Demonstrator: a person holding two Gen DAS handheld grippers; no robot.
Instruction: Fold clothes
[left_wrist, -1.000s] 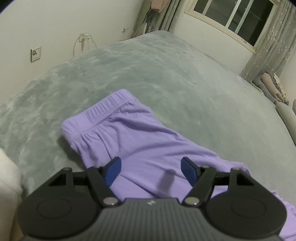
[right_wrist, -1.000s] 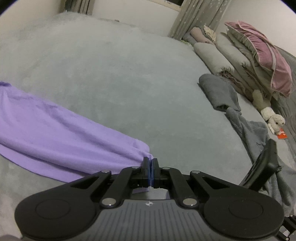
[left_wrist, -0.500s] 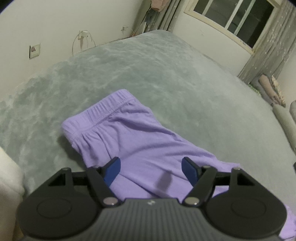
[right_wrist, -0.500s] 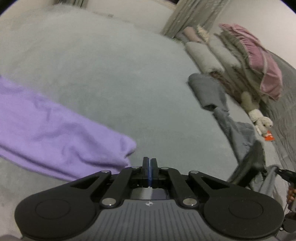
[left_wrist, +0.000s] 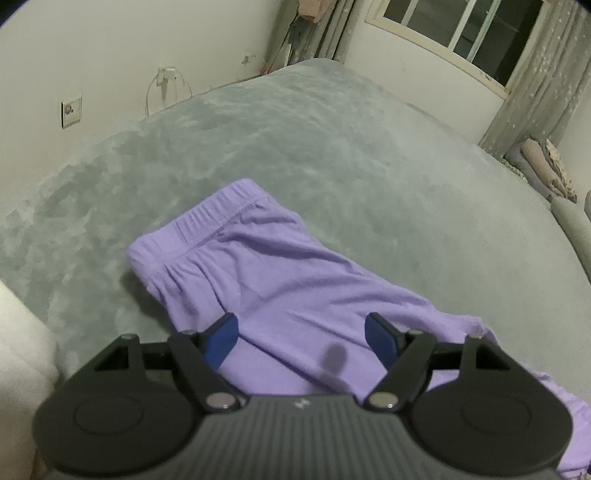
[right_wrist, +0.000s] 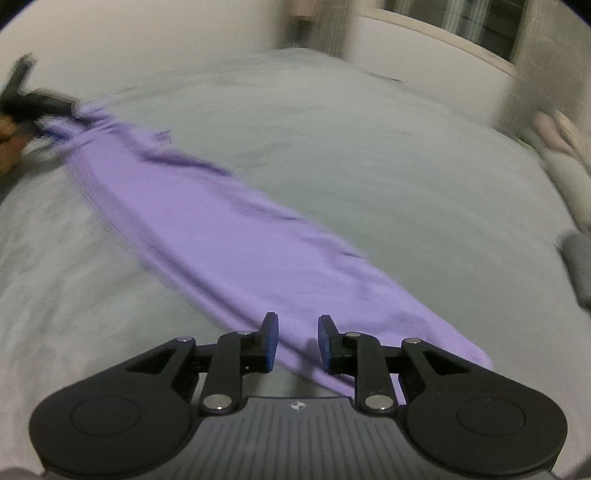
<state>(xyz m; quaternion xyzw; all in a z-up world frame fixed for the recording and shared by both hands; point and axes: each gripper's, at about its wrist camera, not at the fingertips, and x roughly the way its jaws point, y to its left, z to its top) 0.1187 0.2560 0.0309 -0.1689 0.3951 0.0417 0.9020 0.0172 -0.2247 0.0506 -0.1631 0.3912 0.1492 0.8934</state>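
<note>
Purple trousers (left_wrist: 280, 280) lie stretched across the grey bed cover (left_wrist: 332, 155), elastic waistband at the far left end. My left gripper (left_wrist: 301, 338) stands open over the upper part of the trousers, with nothing pinched between its blue pads. In the blurred right wrist view the trousers (right_wrist: 221, 236) run as a long strip from top left to the leg hem near my right gripper (right_wrist: 297, 341). Its jaws are opening, a narrow gap between the blue pads, the hem cloth lying under them and not pinched. The left gripper (right_wrist: 33, 107) and a hand show at the far left.
A wall with a socket (left_wrist: 71, 113) and a cable runs along the bed's far side, and a curtained window (left_wrist: 461, 33) stands at the back. Rolled bedding (left_wrist: 546, 166) lies at the right edge. A folded grey garment (right_wrist: 580, 266) lies on the bed at right.
My right gripper let go of the leg hem, swung round to look along the trousers, and its pads parted. The left gripper stayed put, open over the trousers.
</note>
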